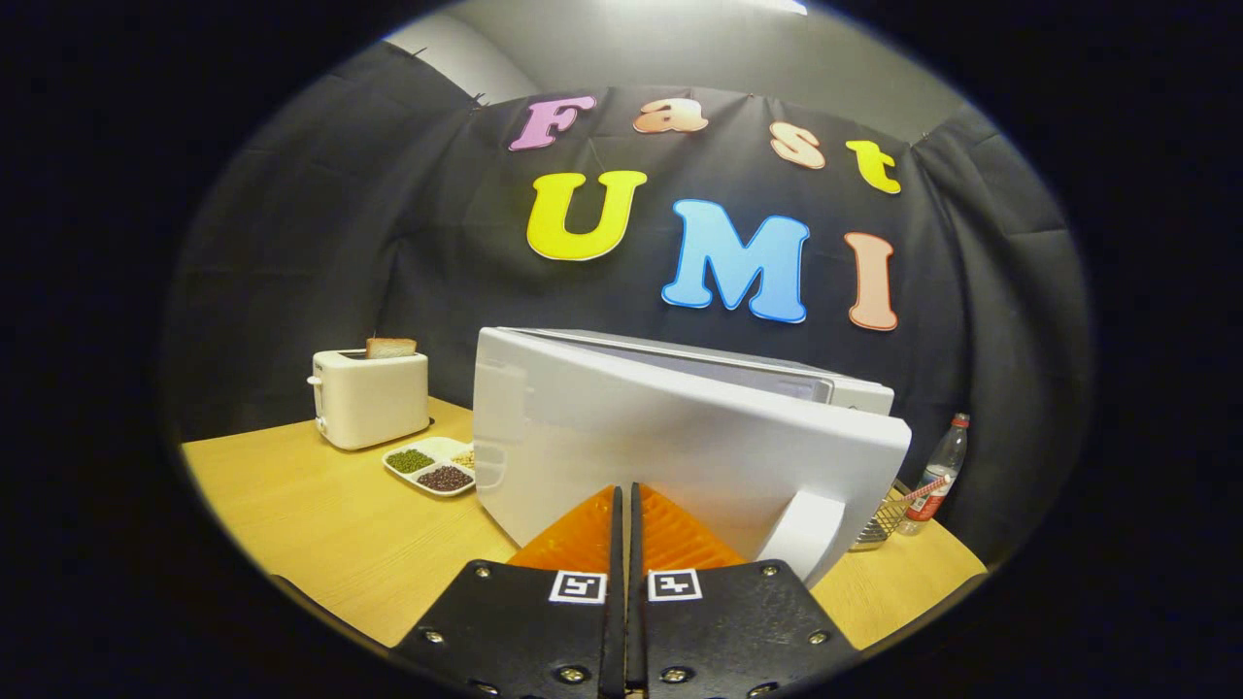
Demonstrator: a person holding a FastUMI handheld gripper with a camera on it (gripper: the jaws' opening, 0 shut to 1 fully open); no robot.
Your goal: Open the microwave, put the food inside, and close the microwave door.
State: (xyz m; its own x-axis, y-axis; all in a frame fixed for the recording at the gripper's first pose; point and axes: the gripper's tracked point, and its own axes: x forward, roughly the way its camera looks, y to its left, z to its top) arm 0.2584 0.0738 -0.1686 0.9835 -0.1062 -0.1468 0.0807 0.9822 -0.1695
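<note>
The gripper (pixel 626 495) sits at the bottom centre of the frame with its two fingers (pixel 583 534) drawn together, only a thin slit between them and nothing held in it; their tips touch or nearly touch the outer face of the microwave door (pixel 680 447). The microwave (pixel 835 388) fills the middle of the picture – its white door stands partly open, hinged on the left and swung out toward the camera on the right, so that a dark gap shows along the top between door and body. The door's handle (pixel 811 534) juts out at lower centre-right, just right of the fingers. To the left of centre a white toaster (pixel 369 398) stands on the wooden table (pixel 320 524) with a slice of bread (pixel 390 347) sticking up from its slot. Between toaster and microwave lies a divided white dish (pixel 432 466) with green and dark beans in separate sections. At the right, past the door's edge, a wire basket (pixel 879 519) holds a striped straw – behind it stands a clear plastic bottle (pixel 940 476) with a red cap
</note>
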